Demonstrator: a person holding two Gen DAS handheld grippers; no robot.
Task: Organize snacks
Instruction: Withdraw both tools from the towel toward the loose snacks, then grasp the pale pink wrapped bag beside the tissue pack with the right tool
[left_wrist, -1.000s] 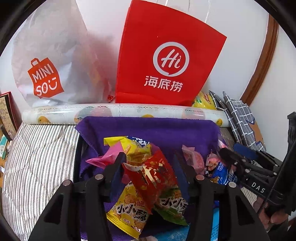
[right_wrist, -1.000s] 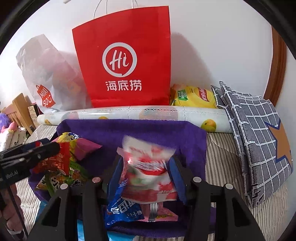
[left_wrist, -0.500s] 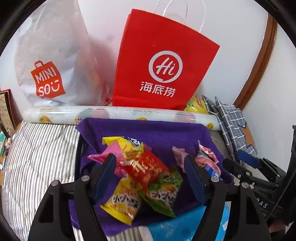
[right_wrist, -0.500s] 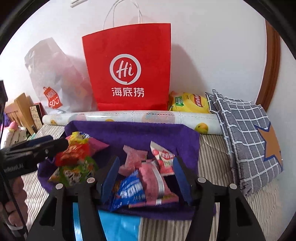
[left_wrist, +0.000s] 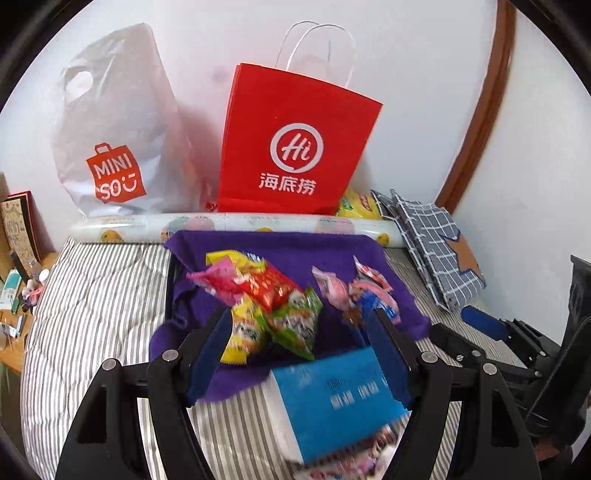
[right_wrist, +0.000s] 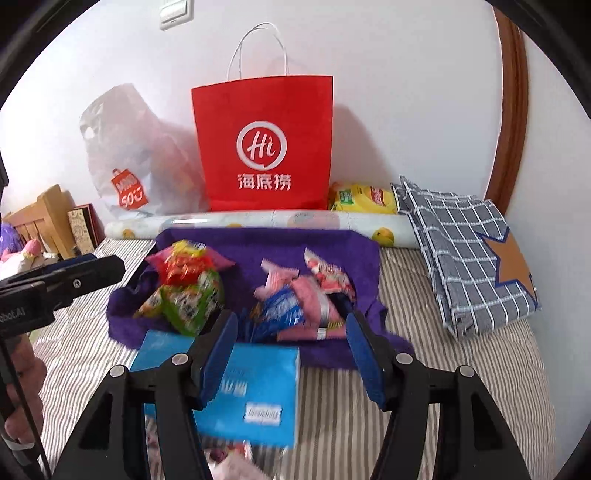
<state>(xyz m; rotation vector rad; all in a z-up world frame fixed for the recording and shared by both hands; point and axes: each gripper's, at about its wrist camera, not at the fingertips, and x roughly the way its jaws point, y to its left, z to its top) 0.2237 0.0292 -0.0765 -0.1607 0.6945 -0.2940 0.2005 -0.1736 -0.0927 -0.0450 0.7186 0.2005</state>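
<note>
Lying in two heaps on the purple towel, the snack packets rest free of both tools. Left gripper and right gripper hang with jaws apart and empty above a blue box on the striped bedding.

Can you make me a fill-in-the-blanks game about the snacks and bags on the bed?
1. The small snack packets lie in two piles on a ____ cloth.
2. The tall red paper bag with white handles stands against the ____.
3. The flat box on the striped bedding, nearest the cameras, is ____ on top.
4. Both the left tongs and the right tongs are holding ____.

Missing words: purple; wall; blue; nothing
</note>
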